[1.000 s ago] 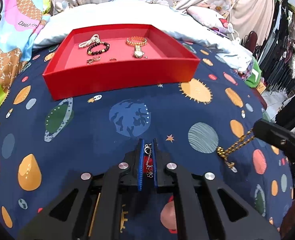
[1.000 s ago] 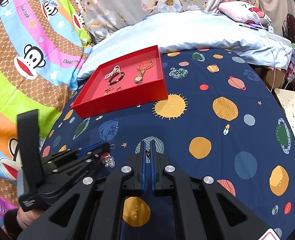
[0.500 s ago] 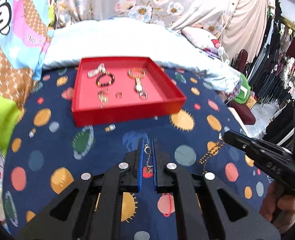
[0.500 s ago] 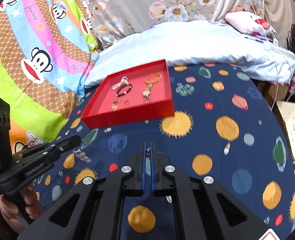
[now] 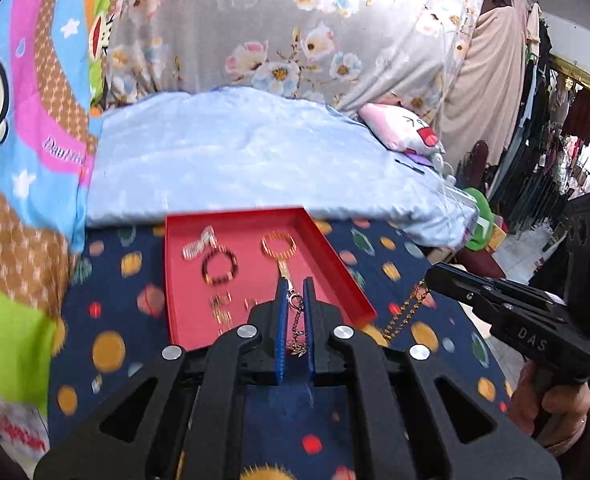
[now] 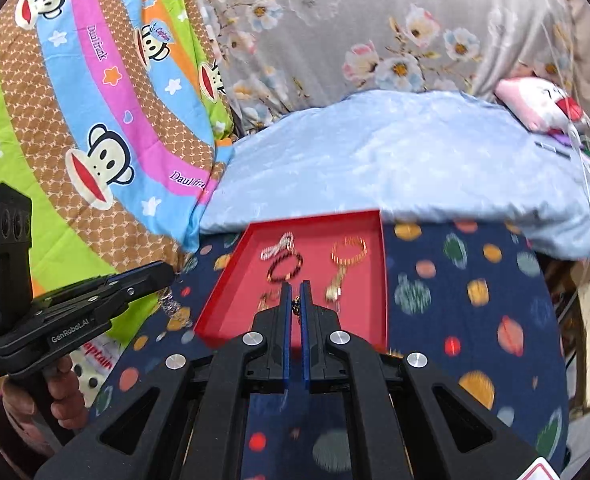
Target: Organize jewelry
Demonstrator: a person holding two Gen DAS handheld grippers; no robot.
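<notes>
My left gripper (image 5: 294, 285) is shut on a silver chain with a red charm (image 5: 297, 330), raised over the near edge of the red tray (image 5: 347, 280). My right gripper (image 6: 294, 286) is shut on a gold chain (image 5: 405, 312) that dangles to the right of the tray; only a small bit of it (image 6: 295, 305) shows between the fingers in the right wrist view. In the tray lie a white bead bracelet (image 5: 199, 242), a dark bead bracelet (image 5: 219, 266), a gold watch (image 5: 280, 250) and small gold pieces (image 5: 223, 308).
The tray (image 6: 369, 280) sits on a navy planet-print cloth (image 6: 475, 320). A light blue pillow (image 5: 235, 160) lies behind it, with a pink plush (image 5: 399, 124) at the right. Colourful monkey-print bedding (image 6: 95, 120) is at the left.
Both grippers have lifted well above the cloth with their chains and moved forward to the tray's near edge. The tray now looks closer and lower in both views.
</notes>
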